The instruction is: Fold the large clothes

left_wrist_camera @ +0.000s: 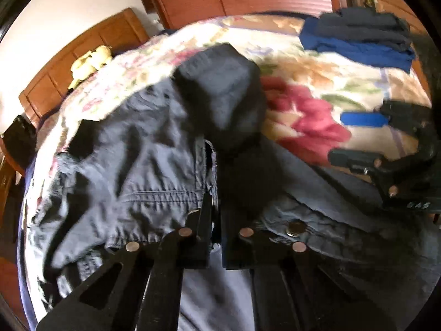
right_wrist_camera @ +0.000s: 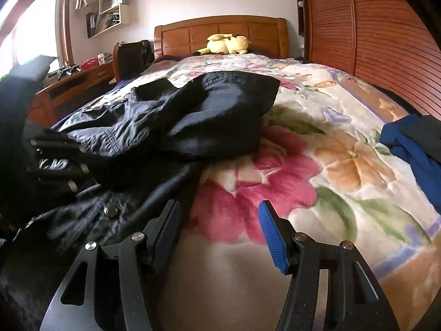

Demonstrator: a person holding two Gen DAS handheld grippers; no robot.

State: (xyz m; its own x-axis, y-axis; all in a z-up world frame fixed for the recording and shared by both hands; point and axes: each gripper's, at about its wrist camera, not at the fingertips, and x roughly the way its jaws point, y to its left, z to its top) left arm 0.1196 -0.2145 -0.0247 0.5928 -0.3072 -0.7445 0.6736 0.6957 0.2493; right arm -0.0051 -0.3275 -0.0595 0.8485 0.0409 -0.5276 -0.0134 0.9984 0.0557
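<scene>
Gathering the jacket's near hem for the first fold.
The left gripper point(left_wrist_camera: 216, 220), tilted down, is clenched on the hem of the crumpled dark navy nylon jacket point(left_wrist_camera: 143, 165) lying on the floral quilted bed point(right_wrist_camera: 317, 151); the right gripper point(right_wrist_camera: 219, 226) hangs released beside it, and must next, I judge, pinch the hem's other corner.

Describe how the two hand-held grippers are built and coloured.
Both are black scissor-linkage frames with round silver pivot pins and triangular cutouts in the arms. The right hand-held gripper has flat fingers faced with ribbed blue pads. The left hand-held gripper shows plain black fingers. White lettering marks the right one's body; unreadable.
</scene>
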